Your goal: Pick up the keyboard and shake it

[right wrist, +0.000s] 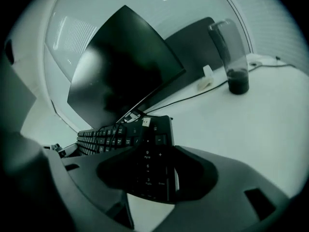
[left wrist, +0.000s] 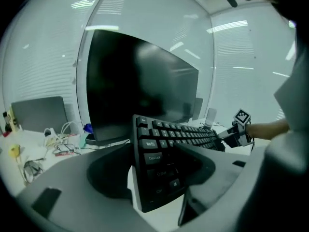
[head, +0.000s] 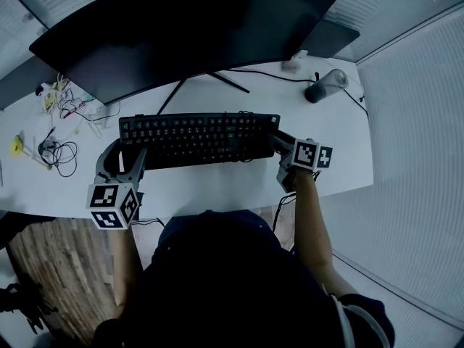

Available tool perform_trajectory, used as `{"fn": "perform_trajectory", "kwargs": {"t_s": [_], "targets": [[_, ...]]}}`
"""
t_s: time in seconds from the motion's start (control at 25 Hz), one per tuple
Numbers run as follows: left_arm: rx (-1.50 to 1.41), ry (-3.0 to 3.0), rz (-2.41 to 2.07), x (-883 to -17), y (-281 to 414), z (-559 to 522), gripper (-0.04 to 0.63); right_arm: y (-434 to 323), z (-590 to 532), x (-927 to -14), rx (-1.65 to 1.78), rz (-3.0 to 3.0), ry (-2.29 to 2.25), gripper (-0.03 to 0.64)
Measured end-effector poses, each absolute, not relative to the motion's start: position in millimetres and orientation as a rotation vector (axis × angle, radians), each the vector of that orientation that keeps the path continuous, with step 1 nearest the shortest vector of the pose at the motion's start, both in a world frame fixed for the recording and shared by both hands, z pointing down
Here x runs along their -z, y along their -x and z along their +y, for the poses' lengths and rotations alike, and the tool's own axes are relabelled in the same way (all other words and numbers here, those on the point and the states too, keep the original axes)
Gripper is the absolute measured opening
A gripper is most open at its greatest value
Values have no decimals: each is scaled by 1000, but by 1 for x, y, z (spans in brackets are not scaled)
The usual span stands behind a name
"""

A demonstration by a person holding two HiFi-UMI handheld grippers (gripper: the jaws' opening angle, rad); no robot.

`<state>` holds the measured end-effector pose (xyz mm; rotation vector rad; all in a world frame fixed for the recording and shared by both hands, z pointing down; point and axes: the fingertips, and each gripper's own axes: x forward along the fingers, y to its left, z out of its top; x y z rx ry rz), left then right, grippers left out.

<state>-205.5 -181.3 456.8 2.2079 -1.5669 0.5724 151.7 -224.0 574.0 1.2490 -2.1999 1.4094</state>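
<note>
Right gripper [right wrist: 152, 175] clamped on keyboard [right wrist: 116, 139] end, monitor [right wrist: 120, 66] behind, tumbler [right wrist: 231, 52] on desk [right wrist: 270, 115]

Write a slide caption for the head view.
Seen from above, a person clamps a black keyboard at both ends with the left gripper and the right gripper, before a monitor.

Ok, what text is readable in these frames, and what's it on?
"Tab": left-end key of the black plastic keyboard.
"Caps Lock": key below it.
"Shift": next key down, faint.
"9", "6", "3", "+": number-pad keys.
Other key legends and the white sticker above the number pad: too blurred to read.
</note>
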Motion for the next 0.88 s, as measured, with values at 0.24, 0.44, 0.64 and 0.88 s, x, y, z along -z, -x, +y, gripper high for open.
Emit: {"fn": "perform_trajectory", "kwargs": {"t_s": [0.24, 0.44, 0.64, 0.88], "targets": [[-674, -2232, -1628, -432, 196, -183, 264, -135, -214, -614, -1684, -2147, -1146, 241], [-698, -2238, -1651, -423, 192, -183, 264, -124, -206, -633, -1800, -2085, -1080, 241], [-713, -2244, -1664, -422, 187, -185, 264, -122, -204, -644, -1780, -2030, -1088, 241], [-611, -2154, -1601, -466, 197, -184, 264, -140, -205, -643, -1650, -1995, -1170, 241]]}}
